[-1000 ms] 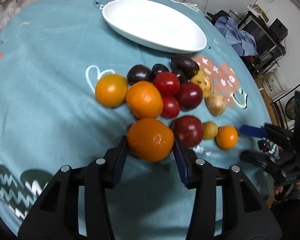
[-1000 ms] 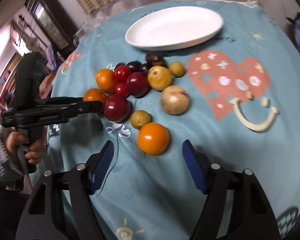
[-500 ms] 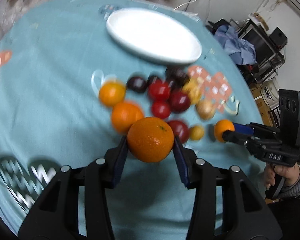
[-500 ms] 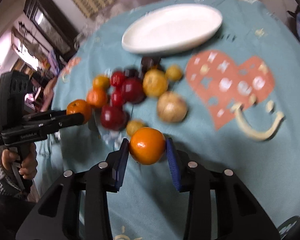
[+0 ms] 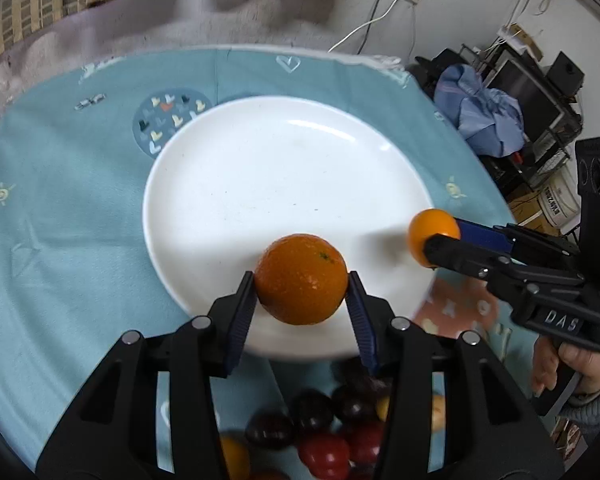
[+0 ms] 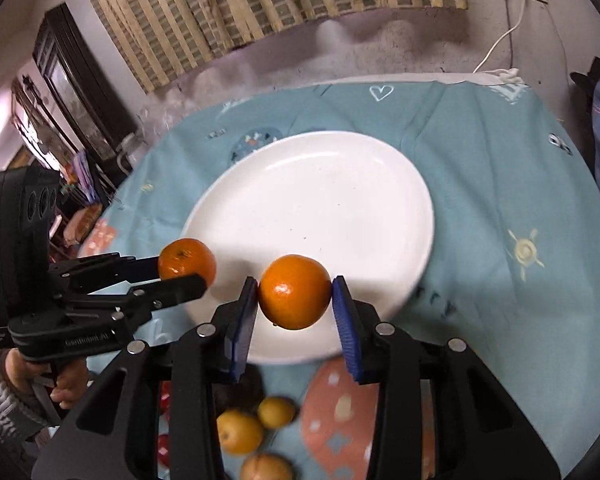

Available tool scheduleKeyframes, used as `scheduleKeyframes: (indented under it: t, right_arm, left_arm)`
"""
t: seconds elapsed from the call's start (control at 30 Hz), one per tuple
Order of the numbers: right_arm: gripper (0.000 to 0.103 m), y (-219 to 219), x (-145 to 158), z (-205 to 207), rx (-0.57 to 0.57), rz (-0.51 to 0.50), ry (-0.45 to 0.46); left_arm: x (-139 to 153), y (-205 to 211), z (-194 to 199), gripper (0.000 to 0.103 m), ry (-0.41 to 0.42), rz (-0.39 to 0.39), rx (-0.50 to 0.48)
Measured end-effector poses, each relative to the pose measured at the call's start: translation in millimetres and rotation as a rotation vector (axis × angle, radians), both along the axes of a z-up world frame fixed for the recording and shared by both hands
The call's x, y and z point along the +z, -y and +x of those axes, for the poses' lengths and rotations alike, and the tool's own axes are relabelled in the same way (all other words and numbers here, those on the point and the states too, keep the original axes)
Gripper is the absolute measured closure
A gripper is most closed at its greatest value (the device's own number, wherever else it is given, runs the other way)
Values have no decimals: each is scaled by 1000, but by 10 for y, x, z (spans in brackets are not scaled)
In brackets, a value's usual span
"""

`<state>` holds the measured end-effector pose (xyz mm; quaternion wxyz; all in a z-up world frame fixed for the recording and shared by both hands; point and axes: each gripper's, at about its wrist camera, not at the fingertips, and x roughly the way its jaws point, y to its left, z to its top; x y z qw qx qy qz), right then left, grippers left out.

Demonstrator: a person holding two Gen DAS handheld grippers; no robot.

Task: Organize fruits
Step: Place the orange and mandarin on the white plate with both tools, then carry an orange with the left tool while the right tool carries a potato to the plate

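**Two oranges held over the near rim of the white plate**

The larger orange [image 5: 301, 279] sits pinched between the blue pads of the left gripper [image 5: 301, 300], squeezed at its widest girth so it cannot roll out. It is close to a ball, so it has no real long axis; its small stem dimple faces up and a little away from the camera. It hangs over the near edge of the white plate [image 5: 260, 168], apparently clear of the surface, though the gap cannot be judged for certain.

The smaller orange [image 6: 295, 292] is clamped the same way in the right gripper [image 6: 295, 304], pads on opposite sides. A pale spot on its skin faces the camera, lower left. It too is over the plate's near edge, on the right side of the plate as the person faces it, with the larger orange to its left and apart from it.

Both fruits are probably held at the rim because the plate is the collecting place: it is bare, so either can be set down anywhere inside. Bringing them in side by side keeps the two grippers from crossing.

On the near side of the plate, on the teal tablecloth [image 5: 68, 208], the rest of the fruit waits: dark plums [image 5: 312, 410], red fruits [image 5: 324, 454] and small yellow fruits [image 6: 239, 431], lying close together just short of the rim.
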<state>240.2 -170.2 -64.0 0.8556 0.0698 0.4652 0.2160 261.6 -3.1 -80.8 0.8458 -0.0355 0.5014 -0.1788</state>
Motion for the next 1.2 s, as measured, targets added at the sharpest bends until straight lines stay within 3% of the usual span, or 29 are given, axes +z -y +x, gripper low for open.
scheduleKeyframes:
  t: [0.13,0.2,0.23,0.5,0.6,0.83,1.2]
  right_arm:
    - [62,-95,-135,92,-6,-35,-20]
    - [43,-117,-120,64,-11,-36,1]
    - [41,-117,-69,43,-20,-45,30]
    - [41,60,363,-464,-24,21,121]
    - [41,126,369,-751,-43,47,95]
    - [41,257,121,-1511,-71,88,-23]
    - [41,400,73,-1932,-89,68,-69]
  left_arm:
    - [-137,-3,60,55,-21,12,11]
    - [-161,-50,39,47,-21,-2,23]
    - [-140,-89,27,46,-17,-10,34]
    - [196,-461,-365,39,38,-15,104]
    - [220,-627,-713,37,31,5,136]
    - [-25,-715,-1494,36,-51,20,167]
    - [-253,-475,-1532,33,-82,56,153]
